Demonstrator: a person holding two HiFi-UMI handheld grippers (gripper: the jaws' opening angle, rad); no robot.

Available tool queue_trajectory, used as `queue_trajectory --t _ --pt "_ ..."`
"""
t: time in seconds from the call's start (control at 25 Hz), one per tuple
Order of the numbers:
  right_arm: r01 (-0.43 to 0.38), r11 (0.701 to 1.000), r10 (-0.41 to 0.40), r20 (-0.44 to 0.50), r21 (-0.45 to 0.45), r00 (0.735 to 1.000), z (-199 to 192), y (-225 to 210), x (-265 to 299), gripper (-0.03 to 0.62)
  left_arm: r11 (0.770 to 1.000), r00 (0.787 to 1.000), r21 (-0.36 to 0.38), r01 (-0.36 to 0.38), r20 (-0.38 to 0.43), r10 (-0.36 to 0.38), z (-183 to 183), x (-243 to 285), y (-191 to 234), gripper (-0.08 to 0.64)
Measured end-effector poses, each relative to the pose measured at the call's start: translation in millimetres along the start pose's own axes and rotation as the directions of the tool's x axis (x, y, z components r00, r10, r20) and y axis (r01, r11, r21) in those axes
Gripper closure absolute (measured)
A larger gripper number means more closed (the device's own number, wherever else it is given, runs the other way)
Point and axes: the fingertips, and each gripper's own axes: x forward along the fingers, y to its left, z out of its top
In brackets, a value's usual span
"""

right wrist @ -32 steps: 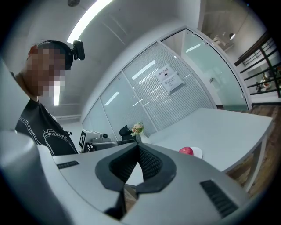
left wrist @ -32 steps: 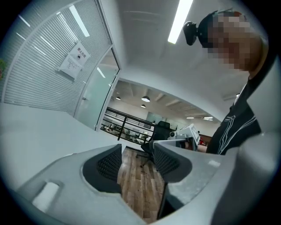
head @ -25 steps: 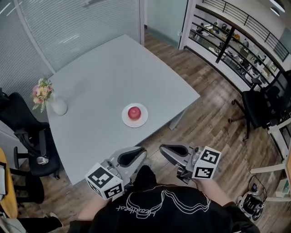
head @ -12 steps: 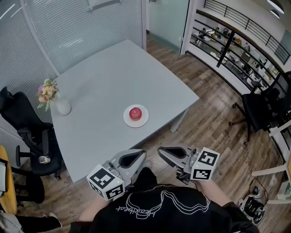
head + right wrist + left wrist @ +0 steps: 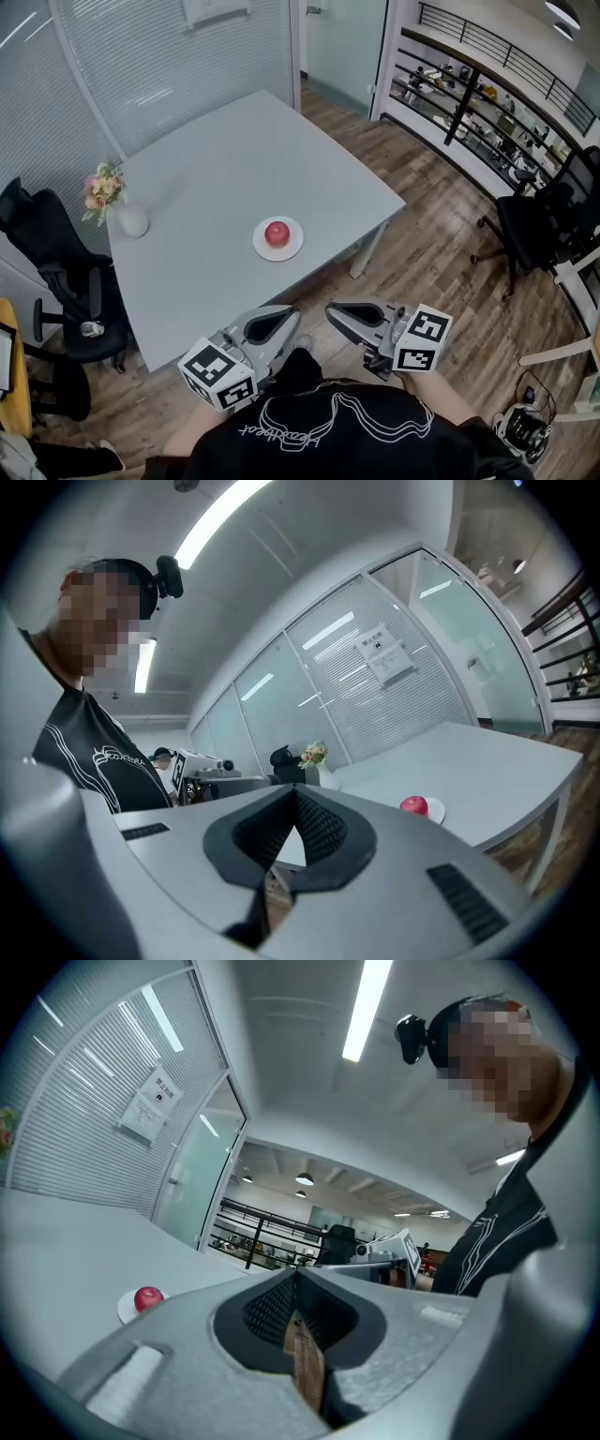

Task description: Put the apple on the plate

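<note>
Both the left gripper (image 5: 270, 325) and right gripper (image 5: 359, 316) are closed and empty, with the apple (image 5: 277, 233) on the plate (image 5: 293, 247) well ahead; placing looks done, so no grasp is needed.

The apple (image 5: 277, 233) hides the middle of the plate (image 5: 292, 249); the office chair (image 5: 56, 270) at nine o'clock is cut by the edge.

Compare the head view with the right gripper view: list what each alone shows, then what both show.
Head view only: the black office chair at far right. Right gripper view only: the long ceiling light strip and the black head-worn camera. Both: the red apple on the round white plate, the grey table, the white flower vase.
</note>
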Motion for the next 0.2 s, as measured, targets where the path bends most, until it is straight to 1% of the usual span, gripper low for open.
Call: queue_trajectory --t 0.2 --pt "-0.007 1.000 0.007 0.002 -0.010 1.000 -0.7 10.1 -6.1 0.583 1.000 1.000 0.006 -0.019 0.004 0.019 -1.4 -2.8 -8.9 0.546"
